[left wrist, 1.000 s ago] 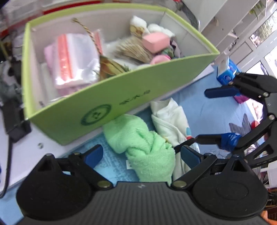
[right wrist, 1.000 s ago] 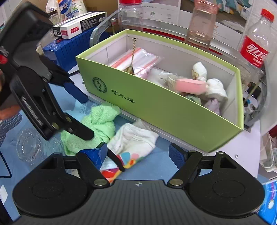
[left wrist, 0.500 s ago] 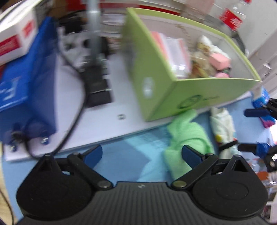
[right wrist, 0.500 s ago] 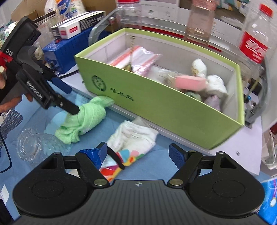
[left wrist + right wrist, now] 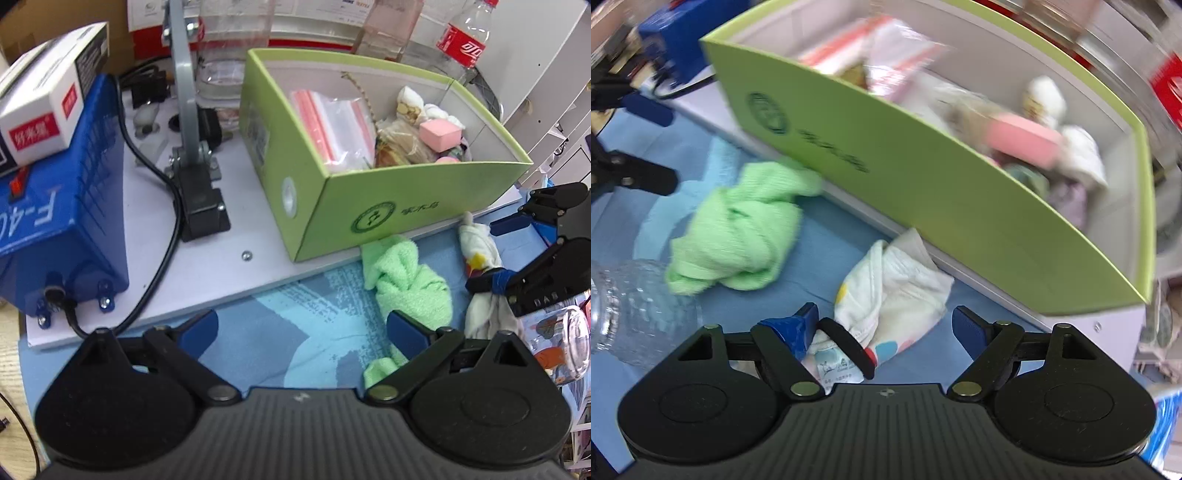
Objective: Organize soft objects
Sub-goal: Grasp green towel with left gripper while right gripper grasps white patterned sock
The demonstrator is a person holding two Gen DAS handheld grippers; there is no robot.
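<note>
Left to right, left wrist view: blue machine (image 5: 55,221) with a white carton (image 5: 48,107) on top sits at the left end of the white board (image 5: 229,273), out of the way. Green box (image 5: 388,206) stands at the board's right part, front wall close to the board's front edge, so cloths can be lifted straight in; it already holds a zip bag (image 5: 332,125), pink sponge (image 5: 439,134) and other soft bits.

Left gripper (image 5: 301,328) is released, fingers spread and empty, low over the blue mat (image 5: 258,332); right fingertip just beside the green towel (image 5: 402,280). Likely lining up to take it.

Towel lies bunched on the mat, one end touching the board's front edge below the box.

White patterned cloth (image 5: 894,291) lies right of it, tip against that same edge. Right gripper (image 5: 886,326) is spread wide around its near end, not clenched; probably about to pinch it. A glass (image 5: 631,306) sits near the towel, a knock risk.
</note>
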